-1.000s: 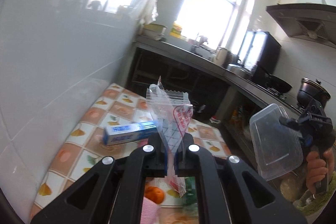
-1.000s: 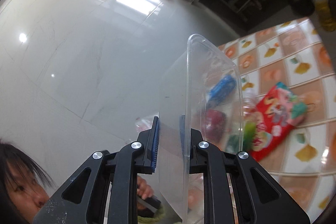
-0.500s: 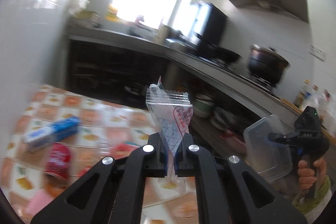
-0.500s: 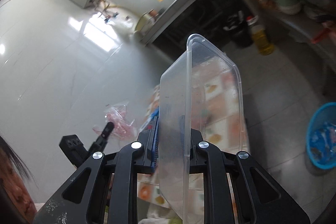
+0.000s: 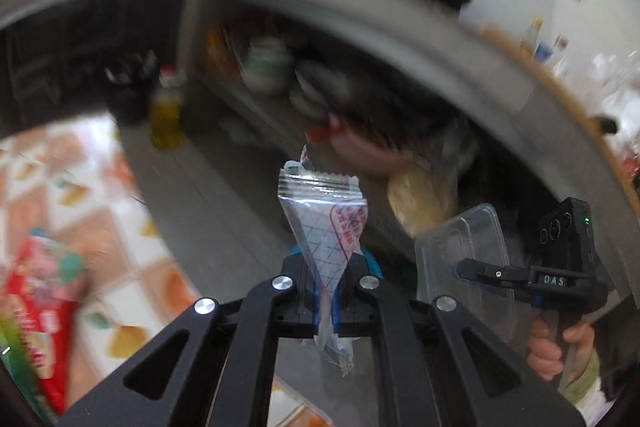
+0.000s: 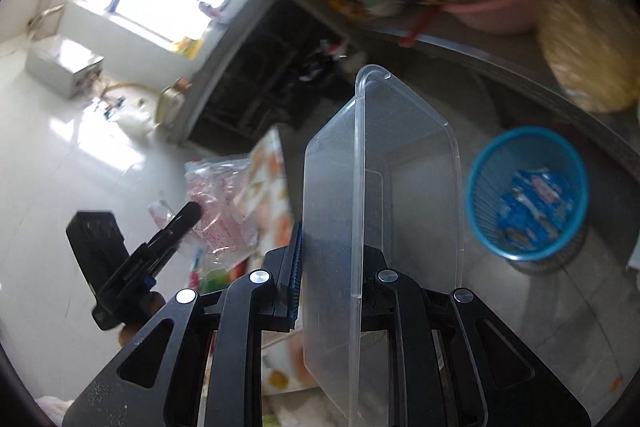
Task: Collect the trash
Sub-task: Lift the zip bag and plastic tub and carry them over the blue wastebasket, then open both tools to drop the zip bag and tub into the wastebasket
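My left gripper is shut on a clear plastic bag with red print and a blue grid, which sticks up between the fingers. My right gripper is shut on the wall of a clear plastic container, held on edge. A blue mesh wastebasket stands on the grey floor, right of the container, with blue wrappers inside. The right wrist view shows the left gripper with the bag at the left. In the left wrist view the right gripper and the container are at the right.
A table with a fruit-pattern cloth lies at the left, with a red snack packet on it. Under the grey counter an open shelf holds bowls, a pink basin and a yellow bag. An oil bottle stands on the floor.
Both grippers have swung away from the table and the white wall toward the floor and the counter shelf. The blue wastebasket has come into the right wrist view. Both grips are unchanged.
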The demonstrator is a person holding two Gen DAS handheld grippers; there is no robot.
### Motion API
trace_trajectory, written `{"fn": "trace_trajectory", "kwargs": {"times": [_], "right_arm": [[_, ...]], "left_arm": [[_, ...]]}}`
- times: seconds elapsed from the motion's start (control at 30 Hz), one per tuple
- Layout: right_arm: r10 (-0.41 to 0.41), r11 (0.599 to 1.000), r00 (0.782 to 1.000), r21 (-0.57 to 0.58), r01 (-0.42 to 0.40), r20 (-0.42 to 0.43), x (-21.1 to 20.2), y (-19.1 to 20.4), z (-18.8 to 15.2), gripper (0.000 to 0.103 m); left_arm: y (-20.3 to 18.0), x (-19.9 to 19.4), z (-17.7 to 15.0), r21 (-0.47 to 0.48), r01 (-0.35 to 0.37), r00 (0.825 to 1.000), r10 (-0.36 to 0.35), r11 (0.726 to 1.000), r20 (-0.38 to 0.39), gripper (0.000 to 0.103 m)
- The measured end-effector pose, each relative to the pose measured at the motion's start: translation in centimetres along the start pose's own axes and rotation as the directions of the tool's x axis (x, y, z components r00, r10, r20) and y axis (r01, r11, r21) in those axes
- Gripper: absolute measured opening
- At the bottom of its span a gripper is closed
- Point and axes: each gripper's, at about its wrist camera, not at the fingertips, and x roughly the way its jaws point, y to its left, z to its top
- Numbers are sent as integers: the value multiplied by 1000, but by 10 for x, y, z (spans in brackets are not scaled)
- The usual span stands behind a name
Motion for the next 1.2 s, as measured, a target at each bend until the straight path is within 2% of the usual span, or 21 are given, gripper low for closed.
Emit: {"fn": "trace_trajectory", "kwargs": {"times": [0.1,0.13,0.2,0.37,0.57,0.73,0.77,0.8,0.83,0.87,0.9,0.93,1.03,1.2], "right_arm": [[-54,997,999,56,54,0,8,-33,-1,17],[-59,996,998,74,59,-6,11,-42,-1,17],[-78,990,997,118,79,-15,22,-64,2,17],[-104,976,994,190,110,-38,44,-104,8,18],[-139,954,988,259,153,-71,75,-146,21,18],[-185,937,978,283,206,-99,97,-172,37,20],[-200,933,974,283,221,-103,100,-174,40,21],[-222,929,969,277,245,-111,104,-176,43,23],[-248,923,961,271,274,-125,111,-181,46,32],[-266,918,954,267,294,-136,115,-184,49,40],[-294,909,945,262,323,-145,121,-188,51,56],[-319,901,935,256,350,-154,125,-191,51,61],[-378,883,910,229,410,-171,134,-198,51,61],[-401,876,905,229,424,-140,126,-198,44,62]], "left_arm": [[-13,59,5,5,23,991,-22,1000,-129,3],[-18,85,5,5,34,983,-33,999,-182,3],[-22,113,3,1,42,972,-40,999,-231,3],[-37,196,-6,39,25,927,-9,999,-374,4],[-42,271,-24,98,-12,888,56,995,-457,4],[-38,318,-33,94,-44,856,86,995,-510,5],[-37,325,-33,99,-51,854,95,994,-512,6],[-37,330,-31,101,-56,854,101,993,-511,14],[-37,337,-30,103,-66,854,109,992,-509,22],[-38,340,-30,108,-77,855,121,991,-505,38],[-38,342,-29,113,-87,856,132,990,-499,46],[-39,341,-27,120,-94,862,141,988,-487,46],[-41,336,-25,127,-83,865,135,988,-484,53],[-41,318,-17,132,-81,878,133,988,-461,56]]}}
